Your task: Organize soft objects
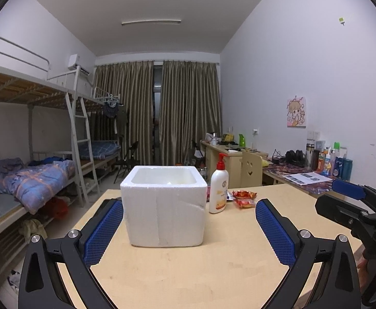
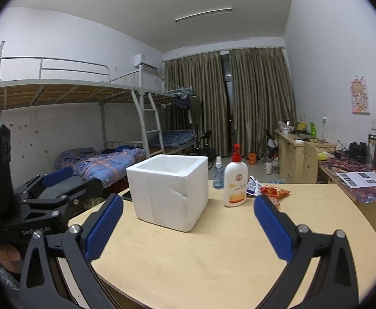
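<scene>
A white foam box (image 1: 163, 206) (image 2: 168, 193) stands open-topped on the wooden table (image 1: 213, 270) (image 2: 213, 252). Right of it is a white lotion pump bottle with a red top (image 1: 219, 188) (image 2: 236, 180). Red-orange snack packets (image 1: 244, 198) (image 2: 274, 191) and a blue-white packet (image 2: 253, 185) lie behind the bottle. My left gripper (image 1: 189, 215) is open, its blue pads either side of the box's near face, nothing held. My right gripper (image 2: 188, 215) is open and empty, a little short of the box. The left gripper's body (image 2: 46, 200) shows at the left of the right wrist view.
A small clear spray bottle (image 2: 217, 173) stands behind the box, and a dark phone (image 2: 127, 195) lies at its left. Bunk beds (image 1: 33, 170) line the left wall. Cluttered desks (image 1: 303, 175) and a chair (image 1: 251, 171) run along the right wall. Curtains (image 1: 159, 113) close the far end.
</scene>
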Demonstrator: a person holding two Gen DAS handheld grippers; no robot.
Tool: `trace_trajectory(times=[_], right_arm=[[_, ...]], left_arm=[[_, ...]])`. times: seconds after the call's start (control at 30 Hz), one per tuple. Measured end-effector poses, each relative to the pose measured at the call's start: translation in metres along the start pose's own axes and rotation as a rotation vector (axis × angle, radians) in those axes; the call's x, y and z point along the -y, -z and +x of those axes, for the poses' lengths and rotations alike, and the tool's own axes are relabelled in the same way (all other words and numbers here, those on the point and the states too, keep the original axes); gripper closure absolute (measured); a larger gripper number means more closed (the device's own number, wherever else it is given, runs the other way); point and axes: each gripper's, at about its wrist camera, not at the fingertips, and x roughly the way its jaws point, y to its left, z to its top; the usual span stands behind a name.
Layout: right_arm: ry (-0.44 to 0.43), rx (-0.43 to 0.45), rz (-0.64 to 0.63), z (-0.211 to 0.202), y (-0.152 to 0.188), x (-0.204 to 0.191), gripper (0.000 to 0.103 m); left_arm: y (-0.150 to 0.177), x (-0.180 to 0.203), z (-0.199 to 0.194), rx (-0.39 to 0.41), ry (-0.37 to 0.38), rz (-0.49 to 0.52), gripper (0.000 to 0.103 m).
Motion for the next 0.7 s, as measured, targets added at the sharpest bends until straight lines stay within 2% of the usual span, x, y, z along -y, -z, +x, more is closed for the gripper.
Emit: trace_trajectory(times=[0.23,0.7], right_arm=[[0.038,0.003,0.002,-0.006,0.014,-0.005,0.000],[0.057,-0.027,0.044,-0.009,0.038,-0.001,0.000]], left_arm=[[0.011,-0.001,-0.007,-0.004,0.008,-0.002,0.000],[0.034,0.003,-0.008,-0.040,0.024,0.012,0.000]])
